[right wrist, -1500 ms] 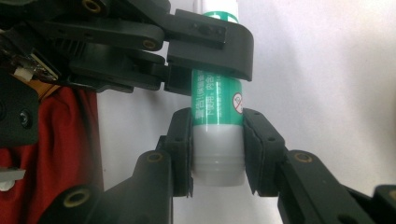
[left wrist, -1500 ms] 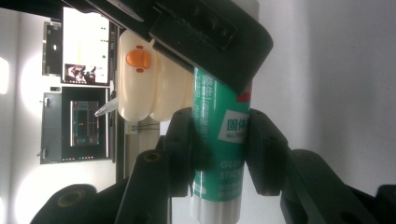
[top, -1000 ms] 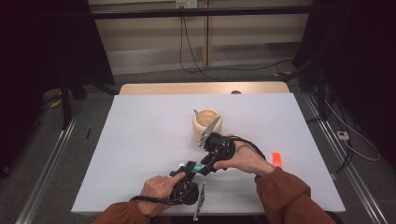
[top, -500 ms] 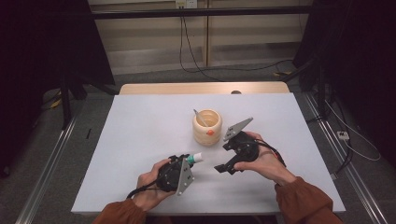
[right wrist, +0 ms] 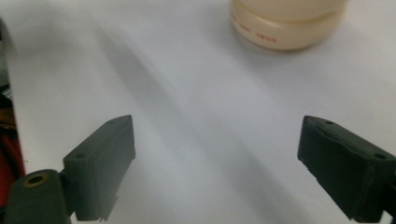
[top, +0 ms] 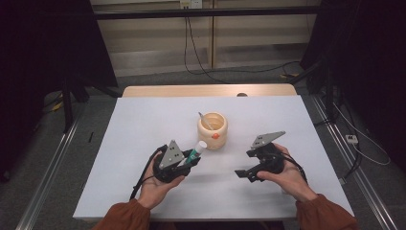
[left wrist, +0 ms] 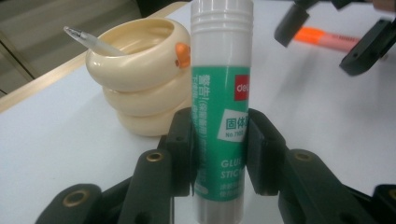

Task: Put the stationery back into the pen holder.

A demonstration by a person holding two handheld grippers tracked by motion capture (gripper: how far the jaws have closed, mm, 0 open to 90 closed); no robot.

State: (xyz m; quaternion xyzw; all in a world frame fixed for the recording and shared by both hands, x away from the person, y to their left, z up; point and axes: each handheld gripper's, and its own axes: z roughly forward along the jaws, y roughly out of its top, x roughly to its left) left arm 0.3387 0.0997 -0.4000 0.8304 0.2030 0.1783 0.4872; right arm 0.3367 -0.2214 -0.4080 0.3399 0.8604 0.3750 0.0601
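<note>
The left gripper [top: 187, 162], left of centre in the high view, clamps a glue stick [left wrist: 221, 107] round its green label, white cap up, just beside the cup [top: 212, 130]. It looks light, stiff, smooth plastic, a slippery cylinder; mid-body is the sound hold. The right gripper [top: 243, 173], jaws just spread wide, holds nothing.

You work in a recording lab: around the white table [top: 143, 124] run floor rails [top: 48, 177], loose cables [top: 201, 67] and dark stands [top: 67, 96].
</note>
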